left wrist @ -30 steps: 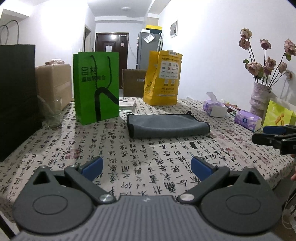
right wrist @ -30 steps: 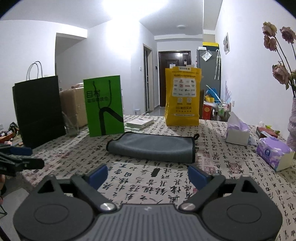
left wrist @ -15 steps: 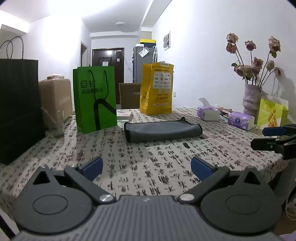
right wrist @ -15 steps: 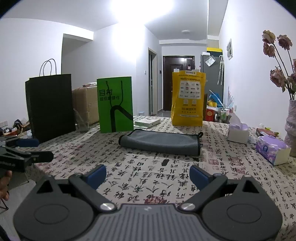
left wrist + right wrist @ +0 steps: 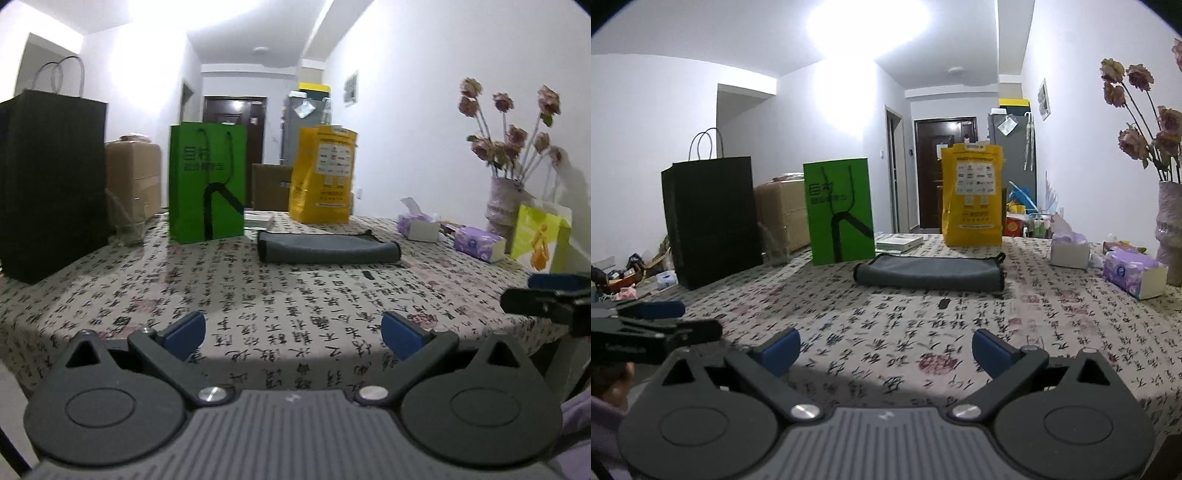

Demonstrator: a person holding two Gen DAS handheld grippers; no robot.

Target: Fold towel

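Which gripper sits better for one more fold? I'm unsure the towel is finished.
Neither clearly. The towel lies folded mid-table, about centred ahead of both the left gripper and the right gripper. Both are open, empty and back at the near table edge.

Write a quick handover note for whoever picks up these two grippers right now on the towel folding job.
Left gripper: open, empty, at the table's near edge.
Right gripper: open, empty, beside it.
Grey folded cloth towel lies flat mid-table on the calligraphy-print tablecloth, in front of the green paper bag and yellow bag, touched by neither gripper.
Done: it lies doubled over with a rolled near edge.
Left: check whether another fold is needed; otherwise finished.
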